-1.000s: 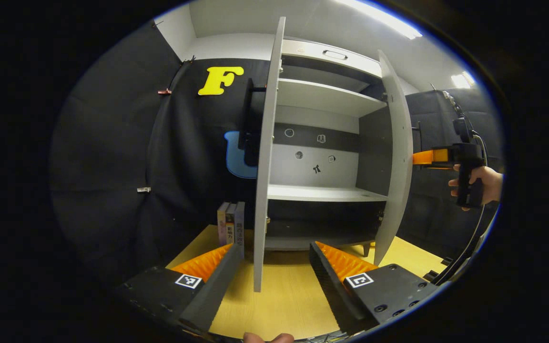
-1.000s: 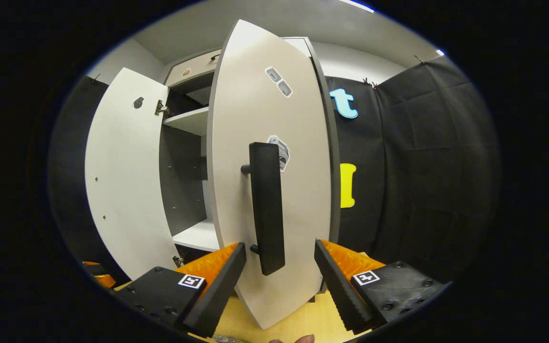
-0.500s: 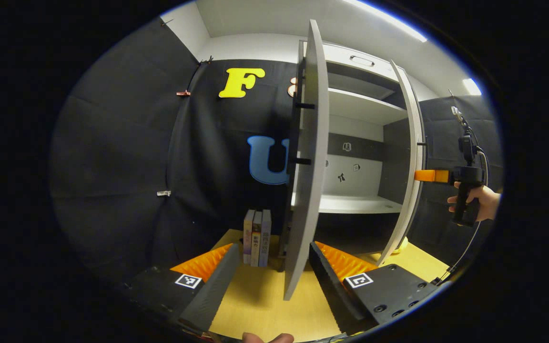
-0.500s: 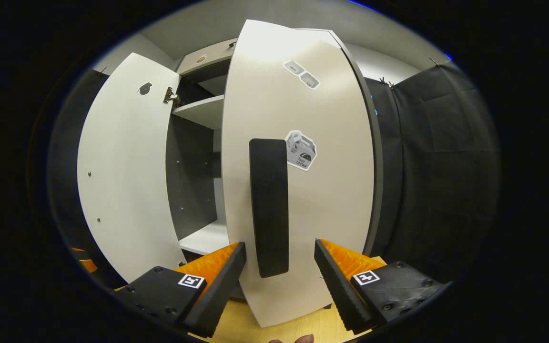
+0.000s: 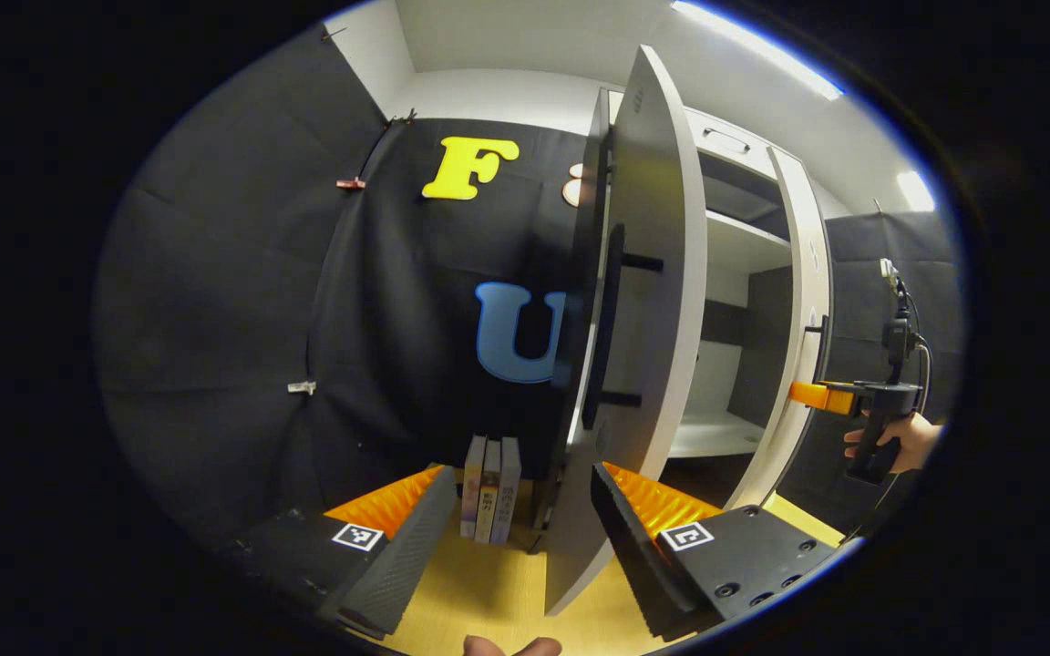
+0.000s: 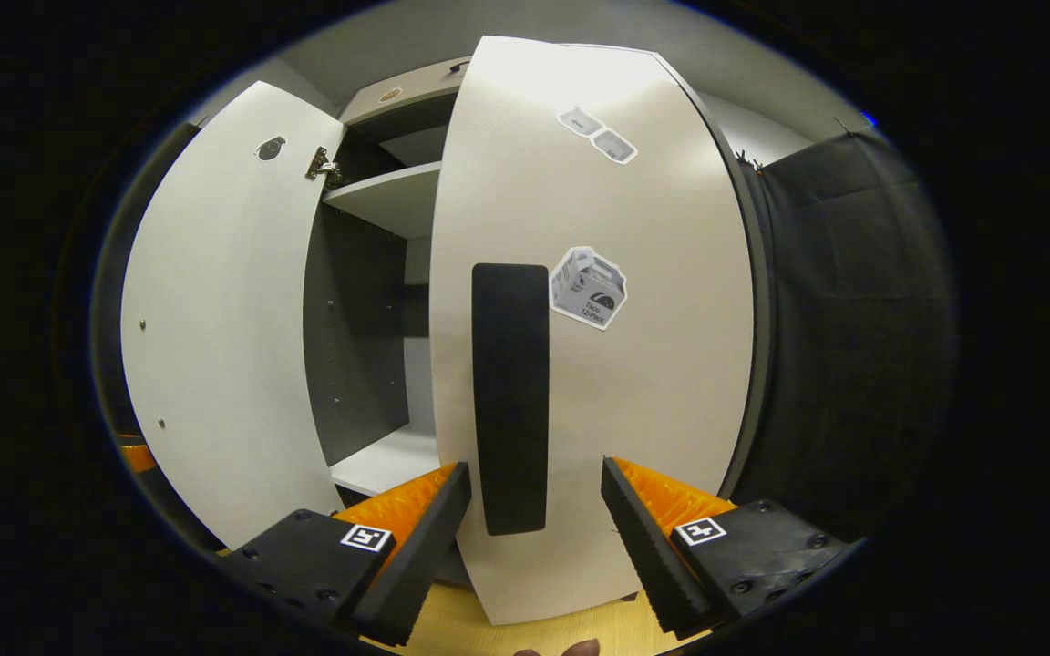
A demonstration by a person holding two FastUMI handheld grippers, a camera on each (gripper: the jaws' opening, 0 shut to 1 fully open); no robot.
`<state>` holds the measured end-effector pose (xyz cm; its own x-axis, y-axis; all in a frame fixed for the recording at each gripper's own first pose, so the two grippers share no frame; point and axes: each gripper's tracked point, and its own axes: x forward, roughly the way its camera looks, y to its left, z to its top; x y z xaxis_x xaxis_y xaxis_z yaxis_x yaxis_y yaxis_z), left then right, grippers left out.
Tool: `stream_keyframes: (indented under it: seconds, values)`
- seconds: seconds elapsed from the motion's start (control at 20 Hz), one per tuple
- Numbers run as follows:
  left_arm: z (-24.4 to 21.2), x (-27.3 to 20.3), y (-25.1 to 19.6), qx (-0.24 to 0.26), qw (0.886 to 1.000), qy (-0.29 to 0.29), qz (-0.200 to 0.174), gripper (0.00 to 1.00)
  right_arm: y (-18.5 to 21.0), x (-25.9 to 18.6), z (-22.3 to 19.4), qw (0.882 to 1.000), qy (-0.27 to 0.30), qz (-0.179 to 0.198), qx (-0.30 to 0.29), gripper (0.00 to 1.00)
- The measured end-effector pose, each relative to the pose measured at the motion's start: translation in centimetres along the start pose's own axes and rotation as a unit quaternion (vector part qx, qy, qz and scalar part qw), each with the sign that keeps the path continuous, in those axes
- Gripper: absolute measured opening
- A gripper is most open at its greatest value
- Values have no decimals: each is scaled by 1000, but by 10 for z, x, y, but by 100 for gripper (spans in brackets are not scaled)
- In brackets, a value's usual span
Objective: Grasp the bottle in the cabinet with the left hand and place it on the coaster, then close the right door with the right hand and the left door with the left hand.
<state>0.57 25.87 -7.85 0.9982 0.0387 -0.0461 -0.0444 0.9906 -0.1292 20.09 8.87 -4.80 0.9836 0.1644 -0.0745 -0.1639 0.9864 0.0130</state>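
Left gripper (image 5: 518,510): jaws spread wide, nothing between the fingers, aimed at the outer edge of the left door (image 5: 648,301). That door stands partly open, seen nearly edge-on, its dark bar handle (image 5: 610,328) on the face turned toward the booth wall. Lower edge of the door hangs between the two fingers in the left gripper view, though contact cannot be judged. Right gripper (image 6: 534,524): jaws likewise spread, empty, pointed square at the front of the right door (image 6: 598,364), with the door's long dark handle (image 6: 510,396) standing upright in line with the gap between the fingers (touching or not, cannot tell). From the left gripper view the right gripper (image 5: 808,394) shows farther off, held by a hand (image 5: 910,439) at the outer face of the right door (image 5: 798,328). A box-shaped sticker (image 6: 591,288) sits just beside the handle's top; two smaller stickers (image 6: 596,133) higher up. Cabinet (image 6: 388,196) interior partly visible between the doors: pale shelves, dark side wall. Three books (image 5: 488,487) stand upright on the wooden tabletop (image 5: 479,592) just left of the cabinet. Bottle and coaster: cannot locate either from these angles.
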Motion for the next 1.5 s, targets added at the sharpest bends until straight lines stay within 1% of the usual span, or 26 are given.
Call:
stream_keyframes:
  seconds: [0.15,0.25,0.35,0.5,0.6,0.75,0.9,0.95,1.0,1.15,1.2,1.3,1.45,1.5]
  values:
    - [8,14,-6,26,1000,-6,-8,95,1,-7,0,1000,3,5,0,96]
    - [11,19,-13,27,1000,-10,-11,95,1,-19,1,1000,7,11,1,96]
    - [10,15,-13,33,999,-9,-5,93,-5,-35,6,1000,2,12,0,96]
    - [10,15,-20,38,999,3,-11,94,-18,-57,16,1000,-5,12,1,96]
    - [11,18,-25,45,999,10,-11,94,-28,-69,25,1000,-14,9,8,96]
    - [11,16,-40,41,999,19,-14,94,-44,-85,30,1000,-20,2,22,96]
    - [16,19,-61,42,999,17,-23,94,-59,-95,27,1000,-19,-4,17,96]
    - [19,20,-70,44,999,15,-27,90,-64,-99,24,1000,-17,-6,14,95]
    - [19,22,-79,46,998,14,-31,94,-68,-102,23,1000,-15,-8,15,96]
    - [23,26,-113,47,998,8,-49,94,-84,-113,22,1000,-17,-15,14,96]
    - [23,28,-123,46,997,7,-55,90,-91,-116,22,1000,-18,-19,10,95]
    - [26,34,-141,44,997,4,-65,97,-104,-121,19,1000,-13,-24,7,96]
    - [27,44,-170,43,996,1,-83,97,-125,-131,22,999,-17,-36,5,95]
    - [27,49,-179,42,995,1,-91,91,-132,-133,22,999,-18,-40,2,95]
